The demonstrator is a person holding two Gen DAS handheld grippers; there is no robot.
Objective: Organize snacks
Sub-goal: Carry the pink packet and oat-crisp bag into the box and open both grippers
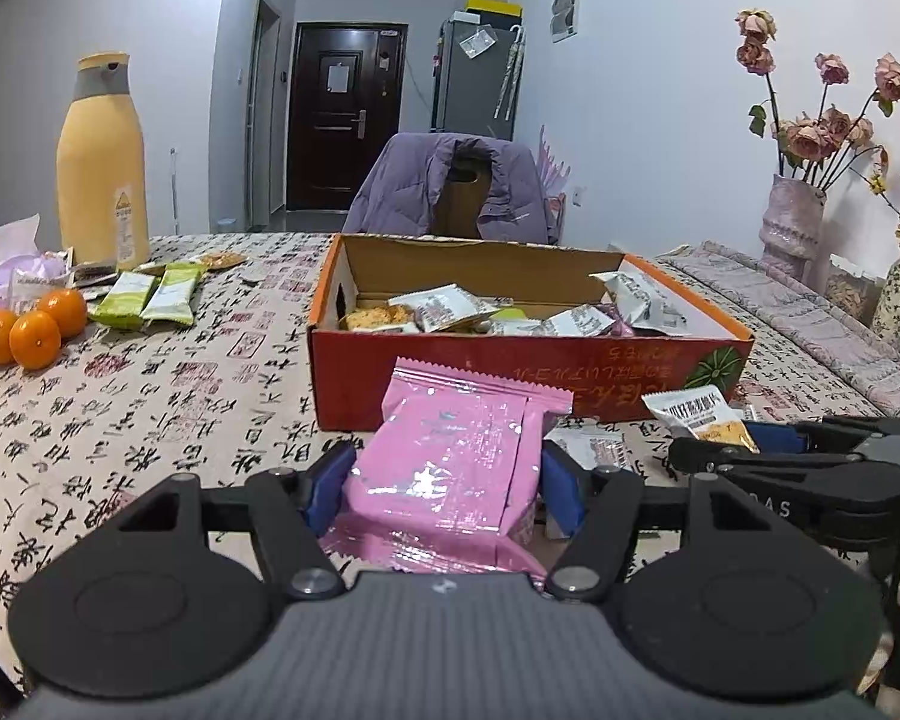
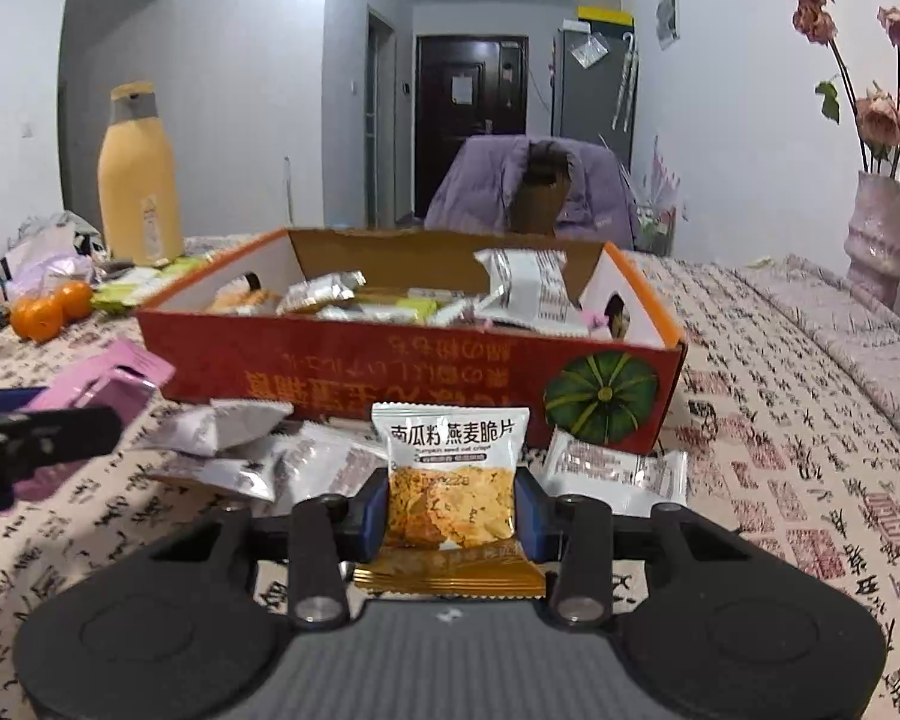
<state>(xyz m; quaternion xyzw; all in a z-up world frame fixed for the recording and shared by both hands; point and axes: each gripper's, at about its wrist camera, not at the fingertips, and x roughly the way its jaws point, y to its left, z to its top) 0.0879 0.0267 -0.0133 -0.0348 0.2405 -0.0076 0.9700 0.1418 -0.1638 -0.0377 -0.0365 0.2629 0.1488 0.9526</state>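
Observation:
My left gripper (image 1: 447, 480) is shut on a pink foil snack packet (image 1: 456, 456), held just in front of the orange cardboard box (image 1: 510, 372). My right gripper (image 2: 450, 507) is shut on a white-and-orange oat crisp packet (image 2: 450, 474), also in front of the box (image 2: 390, 372). The box holds several white, green and orange snack packets (image 2: 522, 282). The right gripper with its packet (image 1: 705, 417) shows at the right of the left wrist view. The left gripper's pink packet (image 2: 105, 387) shows at the left of the right wrist view.
Loose silver-white packets (image 2: 258, 450) lie on the patterned tablecloth before the box. Green packets (image 1: 150, 297), oranges (image 1: 33, 324) and a tall yellow bottle (image 1: 102, 162) stand at the far left. A vase of dried roses (image 1: 792, 228) is at the right. A chair with a purple jacket (image 1: 450, 186) is behind the table.

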